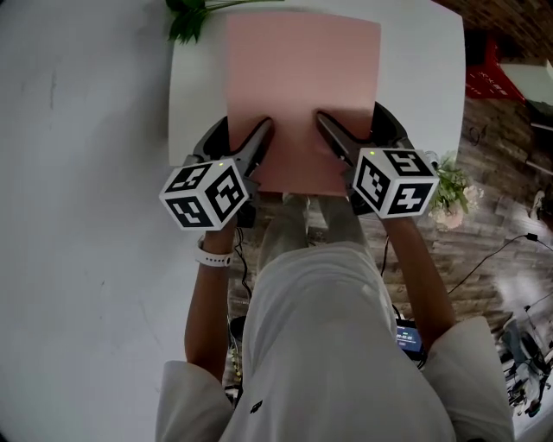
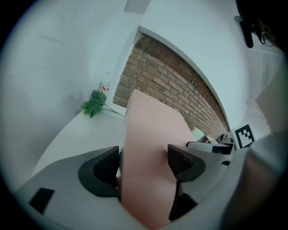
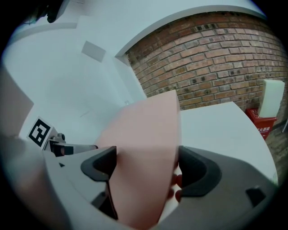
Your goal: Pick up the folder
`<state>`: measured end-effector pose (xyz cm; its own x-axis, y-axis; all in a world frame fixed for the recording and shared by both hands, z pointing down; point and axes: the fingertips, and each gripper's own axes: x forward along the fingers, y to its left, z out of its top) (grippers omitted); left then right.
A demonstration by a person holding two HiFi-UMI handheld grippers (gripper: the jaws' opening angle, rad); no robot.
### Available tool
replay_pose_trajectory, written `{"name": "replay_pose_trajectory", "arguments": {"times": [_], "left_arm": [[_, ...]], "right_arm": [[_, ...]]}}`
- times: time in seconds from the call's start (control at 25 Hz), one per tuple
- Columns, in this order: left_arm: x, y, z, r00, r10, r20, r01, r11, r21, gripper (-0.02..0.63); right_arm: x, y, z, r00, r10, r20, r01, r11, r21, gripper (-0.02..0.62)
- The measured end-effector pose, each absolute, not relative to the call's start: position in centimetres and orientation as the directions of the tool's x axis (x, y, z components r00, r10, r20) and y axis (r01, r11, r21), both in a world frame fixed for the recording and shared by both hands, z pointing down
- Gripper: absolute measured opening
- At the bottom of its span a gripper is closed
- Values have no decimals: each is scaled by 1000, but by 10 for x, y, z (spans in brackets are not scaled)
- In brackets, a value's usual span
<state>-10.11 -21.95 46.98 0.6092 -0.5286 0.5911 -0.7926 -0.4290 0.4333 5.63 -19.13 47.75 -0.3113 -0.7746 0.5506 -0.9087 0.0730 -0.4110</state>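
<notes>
The pink folder (image 1: 302, 86) hangs flat over the white table (image 1: 423, 78), gripped along its near edge from both sides. My left gripper (image 1: 259, 138) is shut on the folder's near left part, with one jaw on top and the other hidden beneath. My right gripper (image 1: 333, 129) is shut on the near right part in the same way. In the left gripper view the folder (image 2: 153, 152) runs edge-on between the dark jaws of the left gripper (image 2: 144, 166). In the right gripper view the folder (image 3: 144, 143) fills the gap in the right gripper (image 3: 144, 168).
A green plant sprig (image 1: 186, 17) lies at the table's far left corner, beside the folder. A small flower pot (image 1: 449, 186) stands on the floor at the right, and a red crate (image 1: 488, 78) beyond it. A brick wall (image 3: 216, 54) rises behind the table.
</notes>
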Motion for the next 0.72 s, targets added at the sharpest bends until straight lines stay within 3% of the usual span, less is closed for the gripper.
{"name": "replay_pose_trajectory", "arguments": {"times": [0.72], "left_arm": [[-107, -185, 363, 586, -675, 448, -804, -415, 426, 347]], "right_arm": [[54, -175, 365, -383, -825, 415, -906, 246, -345, 422]]}}
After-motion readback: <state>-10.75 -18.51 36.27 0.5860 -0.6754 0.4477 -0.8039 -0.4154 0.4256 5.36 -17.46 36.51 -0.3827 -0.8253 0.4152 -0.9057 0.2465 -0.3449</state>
